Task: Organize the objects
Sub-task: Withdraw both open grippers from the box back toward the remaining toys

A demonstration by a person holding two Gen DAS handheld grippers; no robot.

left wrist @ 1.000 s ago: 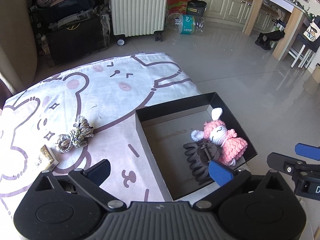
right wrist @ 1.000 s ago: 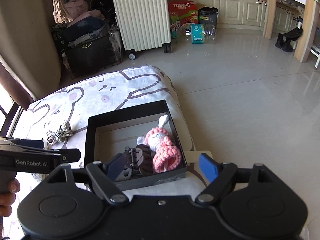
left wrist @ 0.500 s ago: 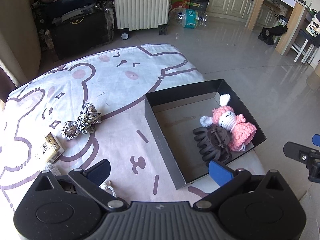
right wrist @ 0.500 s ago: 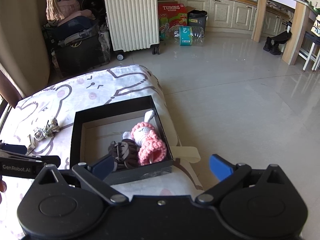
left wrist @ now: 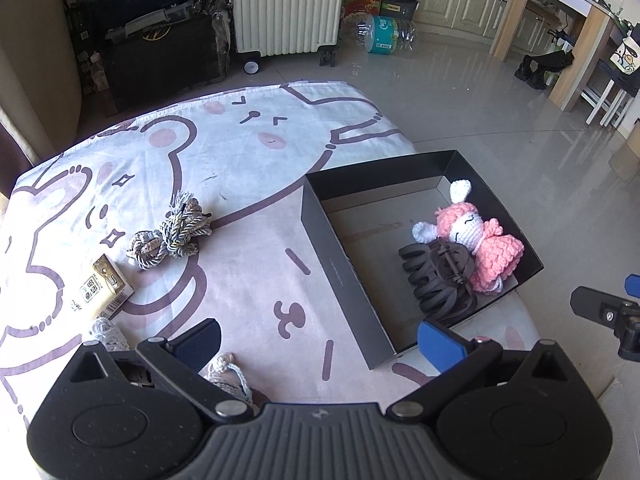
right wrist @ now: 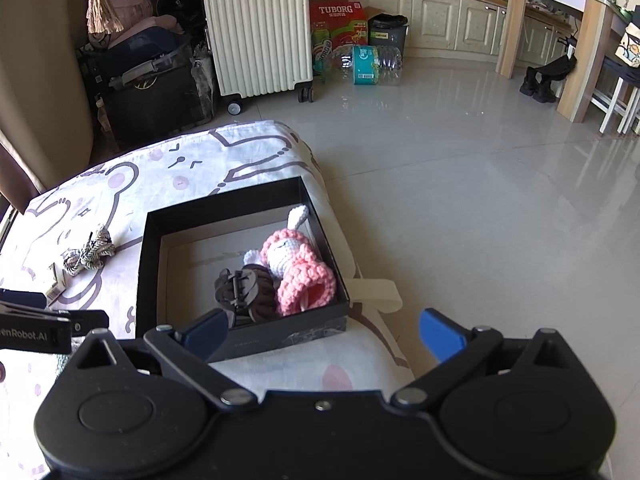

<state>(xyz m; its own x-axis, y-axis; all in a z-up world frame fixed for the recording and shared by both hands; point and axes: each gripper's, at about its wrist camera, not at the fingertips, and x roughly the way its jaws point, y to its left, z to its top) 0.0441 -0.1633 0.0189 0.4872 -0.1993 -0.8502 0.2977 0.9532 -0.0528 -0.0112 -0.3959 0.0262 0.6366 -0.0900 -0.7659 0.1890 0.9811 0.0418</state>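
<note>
A black open box point(left wrist: 340, 256) point(right wrist: 149, 264) sits on the right part of a cartoon-print cloth. Inside it lie a pink crocheted bunny point(left wrist: 476, 240) point(right wrist: 296, 264) and a dark hair claw clip point(left wrist: 440, 280) point(right wrist: 240, 288). Left of the box on the cloth rest a knotted cord bundle point(left wrist: 174, 232) point(right wrist: 88, 256), a small beige packet point(left wrist: 102, 288) and a pale knitted piece point(left wrist: 228, 372). My left gripper point(left wrist: 318, 344) is open and empty, low over the cloth's near side. My right gripper point(right wrist: 322, 330) is open and empty, above the box's near edge.
The table's right edge drops to a glossy tiled floor point(right wrist: 480, 184). A white suitcase point(right wrist: 260, 32), a black case point(left wrist: 160, 52), a beer carton point(right wrist: 340, 20) and water bottles point(left wrist: 380, 34) stand beyond the table. A wooden counter point(right wrist: 580, 40) is at far right.
The right gripper's jaws have spread wider and drawn back from the box. The left gripper has shifted leftward, bringing the packet, cord and knitted piece further into view.
</note>
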